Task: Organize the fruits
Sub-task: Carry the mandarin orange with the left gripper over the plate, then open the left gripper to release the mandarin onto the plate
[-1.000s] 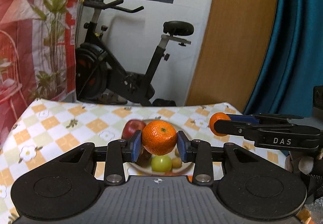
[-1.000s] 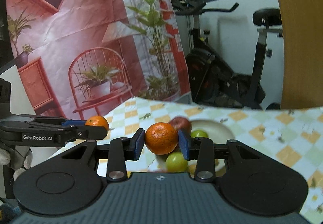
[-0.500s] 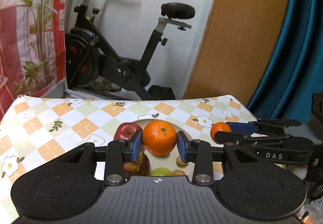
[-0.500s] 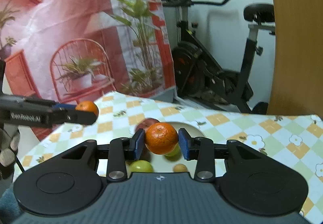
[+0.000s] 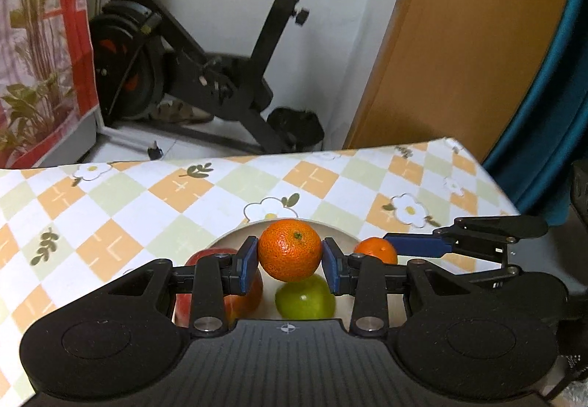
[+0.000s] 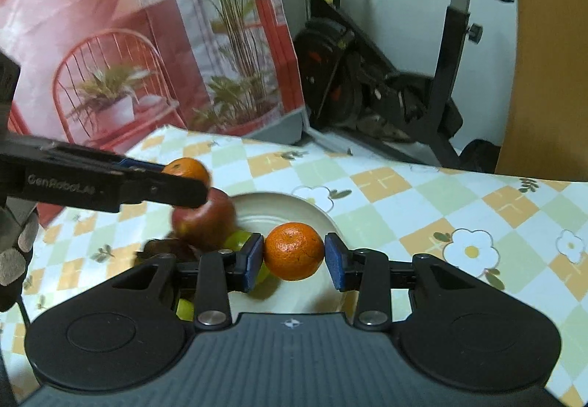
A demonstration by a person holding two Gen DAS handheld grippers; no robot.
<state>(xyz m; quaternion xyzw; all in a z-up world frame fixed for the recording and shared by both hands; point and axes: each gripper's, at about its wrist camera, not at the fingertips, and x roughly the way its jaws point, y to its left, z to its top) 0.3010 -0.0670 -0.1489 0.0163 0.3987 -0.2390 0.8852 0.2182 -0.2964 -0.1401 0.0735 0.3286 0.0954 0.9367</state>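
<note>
My left gripper (image 5: 289, 262) is shut on an orange (image 5: 289, 248), hanging just above a cream plate (image 5: 332, 227) on the checked tablecloth. A red apple (image 5: 207, 255) and a green fruit (image 5: 305, 298) lie in the plate below it. My right gripper (image 6: 294, 256) is shut on a second orange (image 6: 294, 251) over the same plate (image 6: 290, 210). The red apple (image 6: 204, 219) and green fruit (image 6: 237, 241) sit left of it. Each view catches the other gripper from the side: the right gripper (image 5: 382, 249) with its orange (image 5: 376, 249), the left gripper (image 6: 191, 183) with its orange (image 6: 187, 168).
An exercise bike (image 5: 205, 76) stands on the floor beyond the table's far edge (image 5: 257, 159). Right of it are a wooden door (image 5: 459, 58) and a teal curtain (image 5: 551, 94). A red printed hanging (image 6: 110, 39) is at the left. A gloved hand (image 6: 14, 252) holds the left gripper.
Both grippers have moved forward and down toward the plate, each keeping its orange. The plate and its fruit now lie right under the fingertips.
</note>
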